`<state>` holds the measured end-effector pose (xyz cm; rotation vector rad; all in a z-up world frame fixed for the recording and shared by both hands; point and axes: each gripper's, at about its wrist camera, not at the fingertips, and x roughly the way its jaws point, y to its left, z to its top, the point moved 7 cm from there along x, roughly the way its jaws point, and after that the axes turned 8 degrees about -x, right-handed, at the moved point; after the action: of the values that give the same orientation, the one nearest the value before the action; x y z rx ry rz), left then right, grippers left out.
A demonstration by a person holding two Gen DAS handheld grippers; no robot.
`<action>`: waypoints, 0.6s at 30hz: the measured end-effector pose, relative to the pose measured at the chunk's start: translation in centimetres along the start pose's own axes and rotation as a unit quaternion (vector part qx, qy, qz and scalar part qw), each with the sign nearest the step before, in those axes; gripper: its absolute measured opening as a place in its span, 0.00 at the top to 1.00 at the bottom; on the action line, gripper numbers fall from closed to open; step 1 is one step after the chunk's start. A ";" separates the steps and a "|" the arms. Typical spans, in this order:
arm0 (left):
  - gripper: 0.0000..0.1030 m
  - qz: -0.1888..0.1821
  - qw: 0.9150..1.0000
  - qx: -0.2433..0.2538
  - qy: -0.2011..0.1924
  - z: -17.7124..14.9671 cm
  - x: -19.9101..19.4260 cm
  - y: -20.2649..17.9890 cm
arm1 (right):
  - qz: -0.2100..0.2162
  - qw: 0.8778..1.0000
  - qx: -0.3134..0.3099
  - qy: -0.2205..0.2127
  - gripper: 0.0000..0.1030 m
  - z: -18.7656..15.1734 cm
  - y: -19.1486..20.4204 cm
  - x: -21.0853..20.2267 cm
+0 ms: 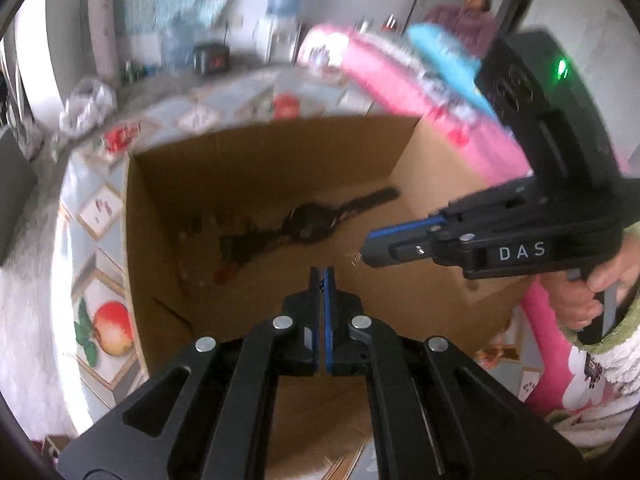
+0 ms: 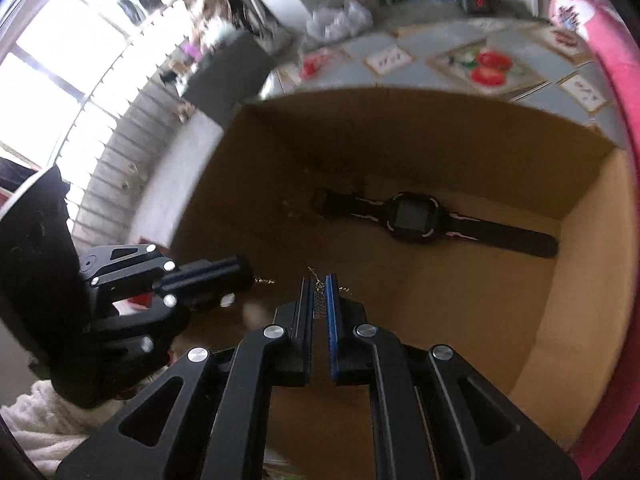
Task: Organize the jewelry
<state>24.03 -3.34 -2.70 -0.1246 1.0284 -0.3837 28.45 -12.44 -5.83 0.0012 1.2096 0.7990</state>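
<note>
An open cardboard box (image 1: 280,152) (image 2: 580,260) lies below both grippers. On its floor rests a black wristwatch (image 1: 310,222) (image 2: 412,216), strap stretched flat. Small blurred pieces (image 1: 224,274) lie near the box's left wall. My right gripper (image 2: 319,278) (image 1: 362,250) is shut on a thin gold chain (image 2: 319,300) (image 1: 355,259), whose links show between the blue pads. My left gripper (image 1: 323,270) (image 2: 247,270) is shut too, and a short bit of the chain sticks out at its tip in the right wrist view. Both grippers hang above the box floor, close together.
The box stands on a tablecloth with fruit pictures (image 1: 108,320) (image 2: 488,64). A pink cloth (image 1: 400,80) (image 2: 612,80) lies along the box's right side. Farther back are a plastic bag (image 1: 86,100) (image 2: 340,16), a digital clock (image 1: 212,60), a water dispenser (image 1: 284,12) and a person (image 1: 476,12).
</note>
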 end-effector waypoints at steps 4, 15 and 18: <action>0.98 0.011 0.999 -0.010 0.045 -0.7 2.2 0.6 | -0.011 0.999 0.005 0.044 0.93 0.5 -0.8 3.0; 0.81 0.041 0.999 -0.022 0.024 -0.3 0.9 1.4 | -0.027 0.999 0.015 0.036 0.92 0.9 -1.3 3.0; 0.81 0.041 0.999 -0.017 -0.008 0.0 -0.8 1.2 | -0.036 0.999 0.012 0.012 0.92 0.6 -0.9 0.9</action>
<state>23.93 -1.99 -2.43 -0.1156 1.0215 -0.2895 29.54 -12.36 -6.70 -0.0328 1.2344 0.7240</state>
